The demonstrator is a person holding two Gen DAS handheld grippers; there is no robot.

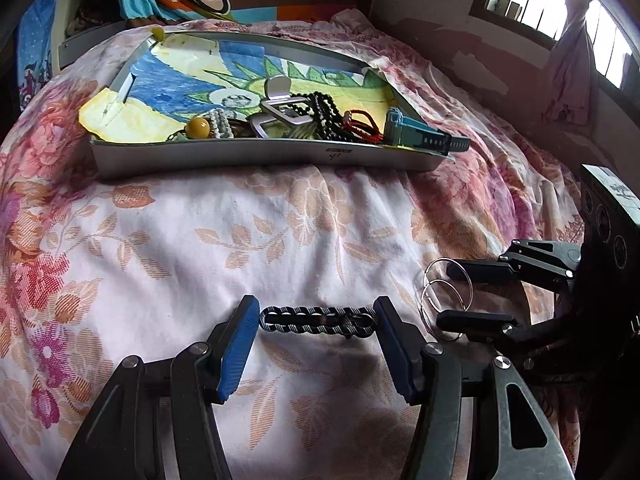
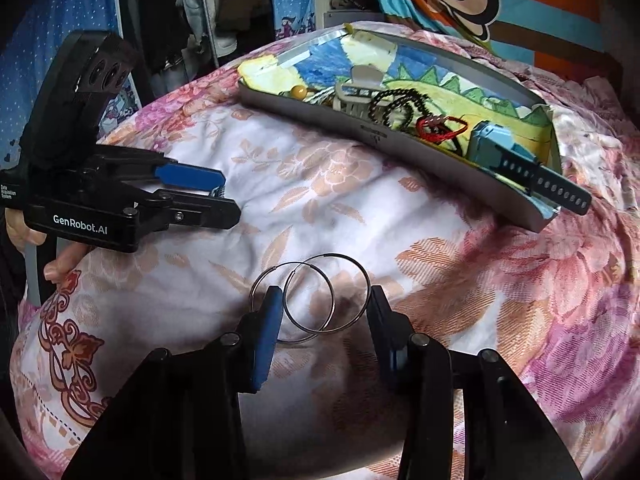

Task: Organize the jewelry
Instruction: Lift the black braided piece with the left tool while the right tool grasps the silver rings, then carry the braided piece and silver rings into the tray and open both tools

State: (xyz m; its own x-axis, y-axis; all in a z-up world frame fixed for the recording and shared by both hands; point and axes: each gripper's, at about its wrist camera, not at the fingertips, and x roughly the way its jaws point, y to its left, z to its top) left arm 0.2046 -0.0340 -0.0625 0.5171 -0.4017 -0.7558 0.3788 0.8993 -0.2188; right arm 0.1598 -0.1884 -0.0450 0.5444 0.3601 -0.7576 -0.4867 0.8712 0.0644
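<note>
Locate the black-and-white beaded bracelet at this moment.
In the left wrist view the black-and-white beaded bracelet spans the left gripper pad to pad, above the floral bedspread, in front of the tray.

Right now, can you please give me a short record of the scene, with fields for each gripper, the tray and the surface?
left gripper: shut on beaded bracelet, held end to end between the pads
right gripper: around two silver hoop earrings; grip unclear
tray: on the bed, holds a watch, black beads, red cord
surface: floral bedsheet
</note>
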